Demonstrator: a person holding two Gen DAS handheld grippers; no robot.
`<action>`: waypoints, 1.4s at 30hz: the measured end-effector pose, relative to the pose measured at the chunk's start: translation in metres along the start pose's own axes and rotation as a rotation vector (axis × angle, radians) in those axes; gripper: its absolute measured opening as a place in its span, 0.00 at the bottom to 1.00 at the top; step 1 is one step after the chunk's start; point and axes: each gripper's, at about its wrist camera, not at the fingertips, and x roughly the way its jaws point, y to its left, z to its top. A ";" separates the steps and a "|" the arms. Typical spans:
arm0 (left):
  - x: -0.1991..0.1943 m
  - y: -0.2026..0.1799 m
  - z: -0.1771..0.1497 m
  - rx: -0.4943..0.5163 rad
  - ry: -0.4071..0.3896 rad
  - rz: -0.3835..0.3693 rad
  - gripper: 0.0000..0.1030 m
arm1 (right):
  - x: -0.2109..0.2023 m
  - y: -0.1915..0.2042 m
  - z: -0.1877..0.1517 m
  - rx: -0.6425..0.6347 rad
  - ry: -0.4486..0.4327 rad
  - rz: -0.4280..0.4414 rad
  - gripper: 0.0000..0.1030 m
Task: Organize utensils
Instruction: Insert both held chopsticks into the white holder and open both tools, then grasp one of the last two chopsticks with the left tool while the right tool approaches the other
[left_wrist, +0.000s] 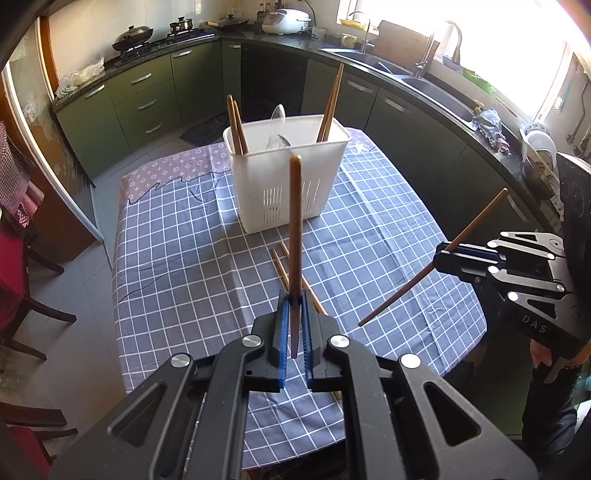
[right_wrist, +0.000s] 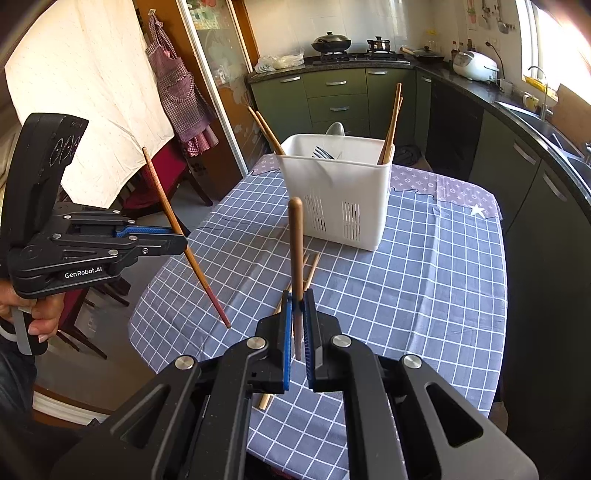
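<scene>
the table (left_wrist: 177, 236), under a blue checked cloth, fills the middle of both views and serves as the work surface. on it, upper centre of frame, stands the white utensil bin (left_wrist: 286, 181), open-topped so items drop in upright; it already holds chopsticks leaning at its left and right ends and a spoon and fork in between, so sorting appears part done.

the left gripper (left_wrist: 294, 301), bottom centre of the left view, is pinching a chopstick (left_wrist: 294, 236) low on its shaft, held near upright and seemingly in line with the bin, likely for a vertical drop-in.

the right gripper (right_wrist: 298, 301), bottom centre of the right view, is likewise clamped on a second chopstick (right_wrist: 296, 258); in the left view that stick slants across the right of the frame, so it probably needs tilting before insertion.

loose chopsticks (left_wrist: 282, 266) lie on the cloth between bin and grippers, not yet collected.
</scene>
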 end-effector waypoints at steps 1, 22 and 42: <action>-0.005 -0.001 0.006 0.002 -0.014 -0.002 0.07 | -0.004 0.000 0.005 -0.002 -0.010 0.001 0.07; -0.027 -0.001 0.151 -0.030 -0.335 0.105 0.07 | -0.019 -0.043 0.171 0.068 -0.302 -0.105 0.06; -0.003 0.004 0.136 -0.045 -0.265 0.119 0.27 | -0.004 -0.047 0.140 0.050 -0.271 -0.091 0.14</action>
